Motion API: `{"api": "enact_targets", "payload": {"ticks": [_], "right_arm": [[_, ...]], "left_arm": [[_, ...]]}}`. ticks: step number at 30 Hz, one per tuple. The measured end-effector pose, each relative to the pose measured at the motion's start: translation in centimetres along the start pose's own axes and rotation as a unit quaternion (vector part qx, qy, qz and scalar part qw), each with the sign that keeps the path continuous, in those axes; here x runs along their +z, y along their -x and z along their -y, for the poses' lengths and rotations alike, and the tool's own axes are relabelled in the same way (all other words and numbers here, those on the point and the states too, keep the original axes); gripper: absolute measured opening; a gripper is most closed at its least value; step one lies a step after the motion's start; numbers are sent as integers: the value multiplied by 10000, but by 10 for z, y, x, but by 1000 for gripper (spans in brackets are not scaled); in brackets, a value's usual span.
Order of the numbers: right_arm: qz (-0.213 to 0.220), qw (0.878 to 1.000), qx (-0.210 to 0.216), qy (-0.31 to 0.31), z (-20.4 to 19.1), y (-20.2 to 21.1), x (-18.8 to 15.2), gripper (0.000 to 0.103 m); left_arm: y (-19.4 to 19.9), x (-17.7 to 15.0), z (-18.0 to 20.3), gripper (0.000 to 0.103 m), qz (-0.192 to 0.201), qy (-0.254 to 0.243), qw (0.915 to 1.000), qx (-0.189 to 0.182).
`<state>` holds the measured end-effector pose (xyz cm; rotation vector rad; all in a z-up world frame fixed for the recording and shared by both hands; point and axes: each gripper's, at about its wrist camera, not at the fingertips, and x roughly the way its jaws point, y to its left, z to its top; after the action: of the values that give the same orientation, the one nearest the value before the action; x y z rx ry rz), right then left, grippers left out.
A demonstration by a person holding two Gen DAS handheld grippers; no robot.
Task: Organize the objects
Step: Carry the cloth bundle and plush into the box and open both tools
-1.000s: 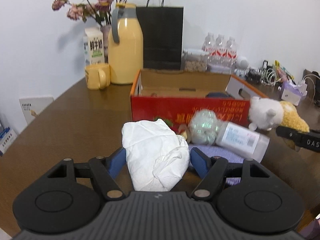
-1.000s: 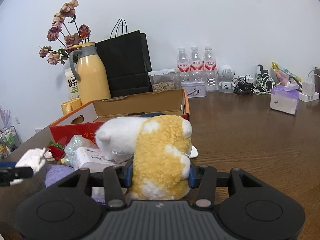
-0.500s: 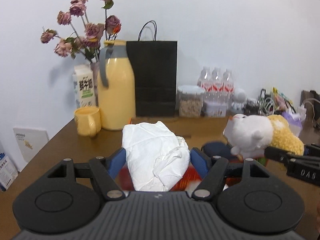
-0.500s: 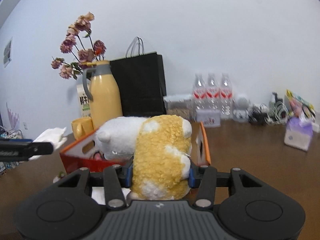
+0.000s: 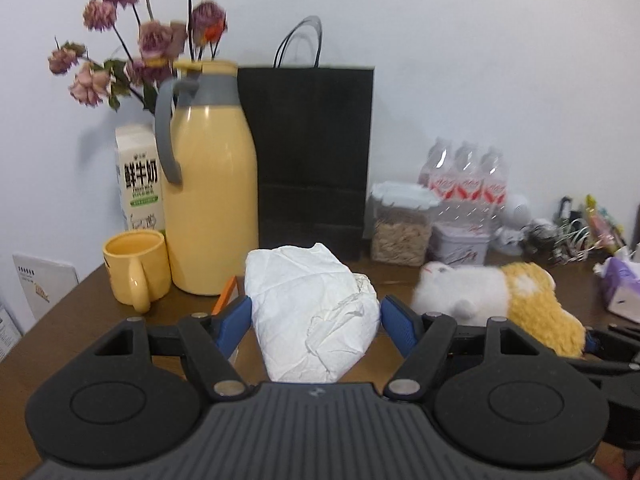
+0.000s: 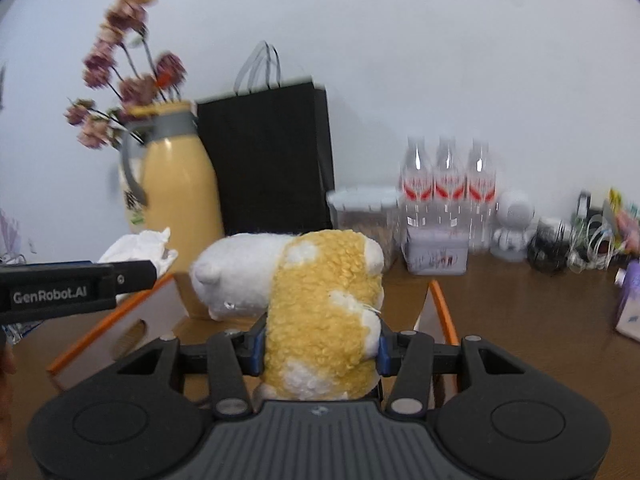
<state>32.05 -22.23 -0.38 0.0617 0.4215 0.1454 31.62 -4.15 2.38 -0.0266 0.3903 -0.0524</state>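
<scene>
Crumpled white tissue wad point(image 5: 312, 312) sits pinched in the left gripper point(image 5: 316, 320) jaws; the right gripper point(image 6: 320, 350) jaws squeeze a yellow-and-white plush toy point(image 6: 316, 304) above the orange-edged cardboard box point(image 6: 120, 320).

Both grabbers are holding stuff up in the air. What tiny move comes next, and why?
Probably lower the right gripper a little. It is shut on the fluffy white-and-yellow plush toy, which hangs above the open orange-edged cardboard box, so easing down would set it inside. The left gripper holds the crumpled white cloth bundle beside it.
</scene>
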Motion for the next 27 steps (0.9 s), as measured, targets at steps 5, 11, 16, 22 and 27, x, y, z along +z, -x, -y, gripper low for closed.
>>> {"api": "enact_targets", "payload": {"ticks": [5,11,16,22,27], "right_arm": [[-466,9989,-66,-30,7,-20,-13,47],[-520,9986,-128,22,5,-20,-18,48],[-488,9987,-170,20,5,-15,-22,55],[-232,9992,-305,61,4,-3,-18,93],[-183,9992,-368,33,6,1,-17,103]], "left_arm": [[-18,-13,-4,73,-318,-43,9995,19],[-15,-21,-1,80,-276,-166,9995,-37],[-6,-22,1,103,-22,-170,9999,-5],[-1,-21,0,103,47,-144,9999,68],[3,-21,-3,103,160,-70,9997,149]]}}
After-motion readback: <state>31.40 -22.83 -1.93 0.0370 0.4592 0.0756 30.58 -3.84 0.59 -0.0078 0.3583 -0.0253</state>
